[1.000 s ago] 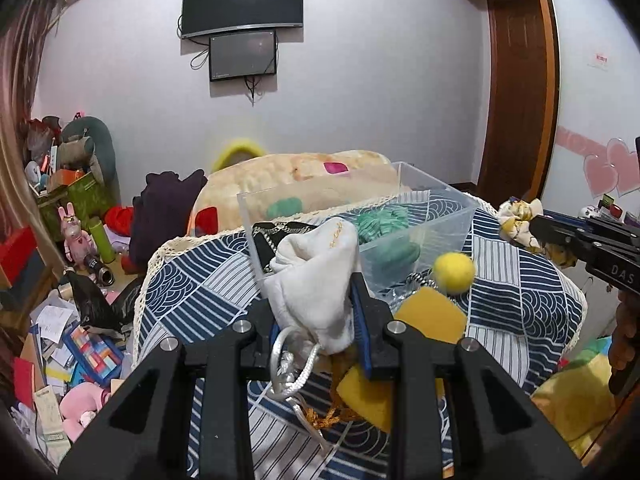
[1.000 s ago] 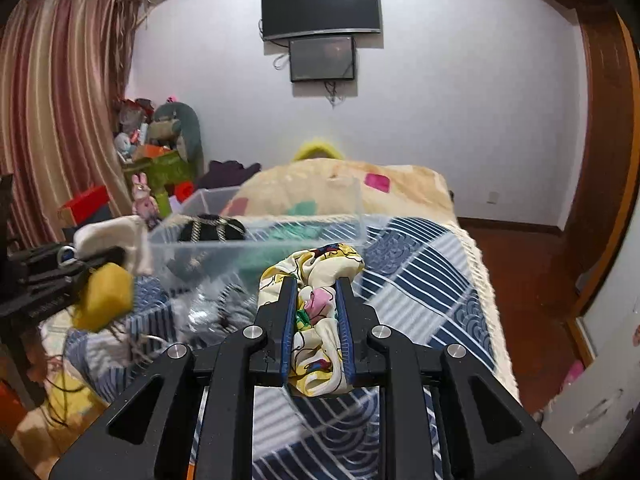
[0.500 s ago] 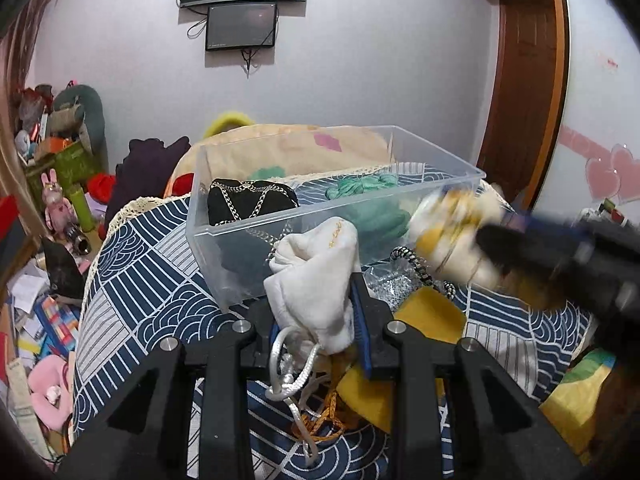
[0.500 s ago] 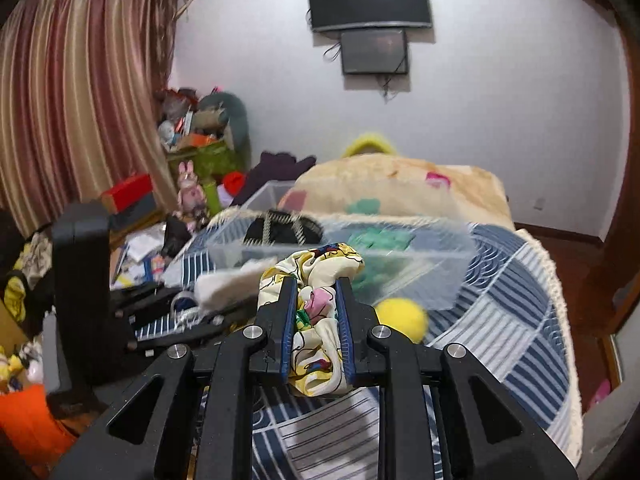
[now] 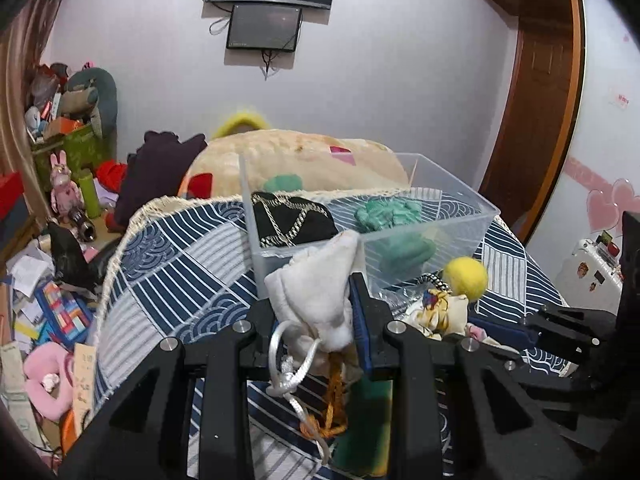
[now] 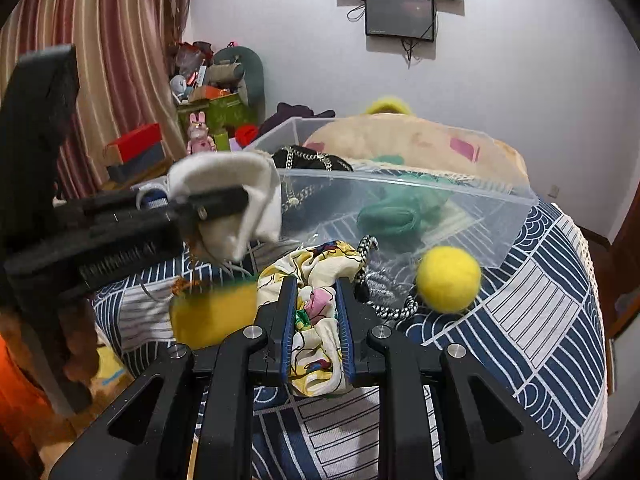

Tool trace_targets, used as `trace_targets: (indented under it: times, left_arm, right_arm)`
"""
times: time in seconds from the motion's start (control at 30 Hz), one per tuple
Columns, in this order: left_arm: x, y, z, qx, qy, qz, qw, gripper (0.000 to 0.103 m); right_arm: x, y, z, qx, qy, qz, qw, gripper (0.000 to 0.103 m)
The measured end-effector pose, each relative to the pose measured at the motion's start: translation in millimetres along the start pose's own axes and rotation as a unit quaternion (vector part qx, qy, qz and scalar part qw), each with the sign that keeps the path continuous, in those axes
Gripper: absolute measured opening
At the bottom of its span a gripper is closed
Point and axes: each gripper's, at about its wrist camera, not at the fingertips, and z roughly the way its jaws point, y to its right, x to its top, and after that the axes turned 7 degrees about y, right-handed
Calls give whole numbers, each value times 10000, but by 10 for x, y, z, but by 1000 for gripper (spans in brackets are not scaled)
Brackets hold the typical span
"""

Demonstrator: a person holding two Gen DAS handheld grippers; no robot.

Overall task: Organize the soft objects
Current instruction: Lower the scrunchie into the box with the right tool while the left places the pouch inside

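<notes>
My left gripper [image 5: 316, 308] is shut on a white drawstring pouch [image 5: 316, 284], held just in front of the clear plastic bin [image 5: 452, 224]. In the right wrist view the pouch [image 6: 236, 196] sits at the bin's [image 6: 420, 200] near left corner. My right gripper [image 6: 316, 312] is shut on a floral cloth [image 6: 316, 292], low over the table; it also shows in the left wrist view [image 5: 440, 314]. The bin holds a black chain bag [image 5: 292, 220] and green fabric [image 5: 390, 212]. A yellow ball [image 6: 448, 280] lies by the bin.
The table has a blue-and-white patterned cloth [image 6: 540, 320]. A yellow-green sponge [image 6: 212, 312], a black-and-white cord [image 6: 396, 312] and a silvery item lie in front of the bin. A beige cushion [image 5: 304, 156] is behind. Toys and boxes litter the floor at left [image 5: 52, 312].
Both grippers, still holding their items, have shifted at the bin's front. The right gripper with the floral cloth has come lower and closer to the left one.
</notes>
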Motion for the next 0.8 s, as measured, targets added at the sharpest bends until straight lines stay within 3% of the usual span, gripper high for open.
trace_targets:
  times: [0.23, 0.8]
  left_arm:
    - [123, 51, -192, 89, 294, 276, 9991, 29]
    - [759, 202, -320, 185, 988, 601, 9931, 29]
  right_arm:
    - [41, 13, -73, -6, 77, 28, 10000, 17]
    - [628, 317, -463, -427, 991, 278, 9938, 17]
